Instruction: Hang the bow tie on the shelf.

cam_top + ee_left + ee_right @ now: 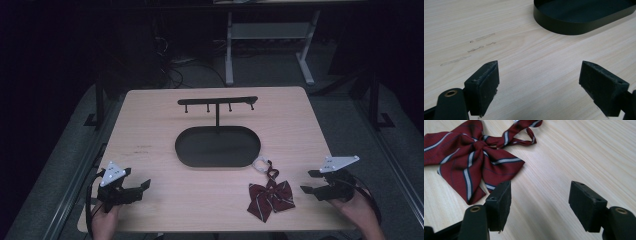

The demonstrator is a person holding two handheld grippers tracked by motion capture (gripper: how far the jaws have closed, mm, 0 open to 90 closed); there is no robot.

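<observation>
**Desk inventory: stand, bow tie, two idle grippers**

Setting: dim room, grey floor, a pale wooden desk (150, 125) with a white-legged table frame (270, 45) behind it.

Item 1: black stand (218, 146), an oval tray base with an upright post and a peg bar on top, at the desk's centre.

Item 2: maroon striped bow tie (271, 198), lying flat on the desk just in front and to the right of the tray, its strap ending in a white loop (260, 164) near the tray's rim.

Item 3: left hand (106, 220), at the near left corner, low over the desk. Left hand-held gripper (144, 189) points toward the centre, jaws spread wide, nothing between them, bare wood beneath.

Item 4: right hand (361, 212), at the near right edge. Right hand-held gripper (311, 181) points left toward the bow tie, jaws wide apart and empty; in the right gripper view the tie's edge lies just beyond one jaw tip.
</observation>
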